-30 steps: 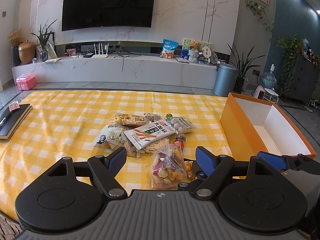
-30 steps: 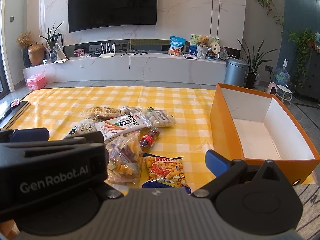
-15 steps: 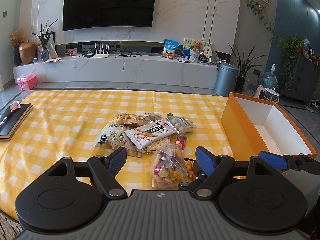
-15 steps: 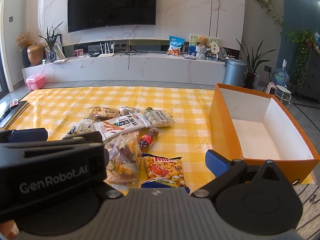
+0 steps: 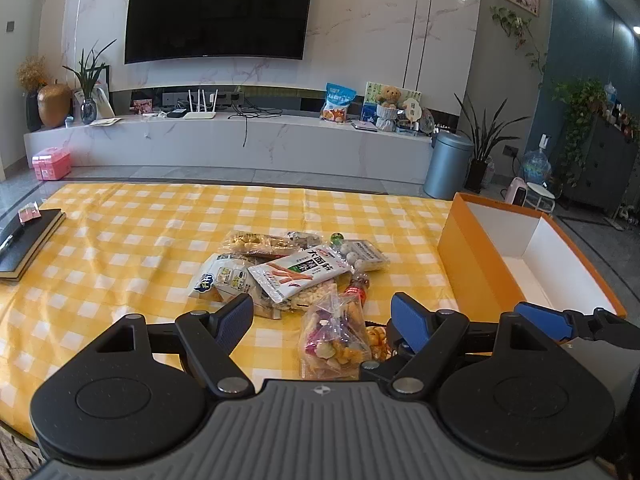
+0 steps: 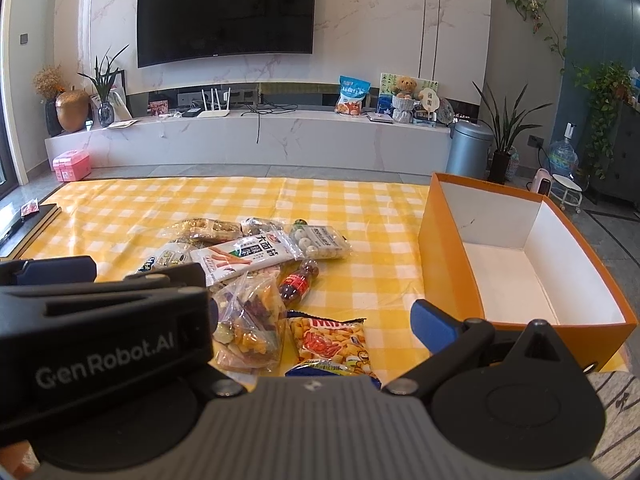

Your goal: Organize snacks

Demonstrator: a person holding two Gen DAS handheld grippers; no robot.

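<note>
On the yellow checked cloth (image 5: 120,248), snack pile (image 5: 296,276) sits dead ahead of left gripper (image 5: 322,314), jaws wide, empty. Orange box (image 6: 520,264) lies right, nearer right gripper (image 6: 320,320); its spread can't be judged, left finger hidden.

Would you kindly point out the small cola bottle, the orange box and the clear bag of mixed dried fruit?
small cola bottle (image 6: 297,285), right wrist view, red label.
orange box (image 6: 448,240), right wrist view, outer side wall.
clear bag of mixed dried fruit (image 6: 252,324), right wrist view, bag's middle.
</note>
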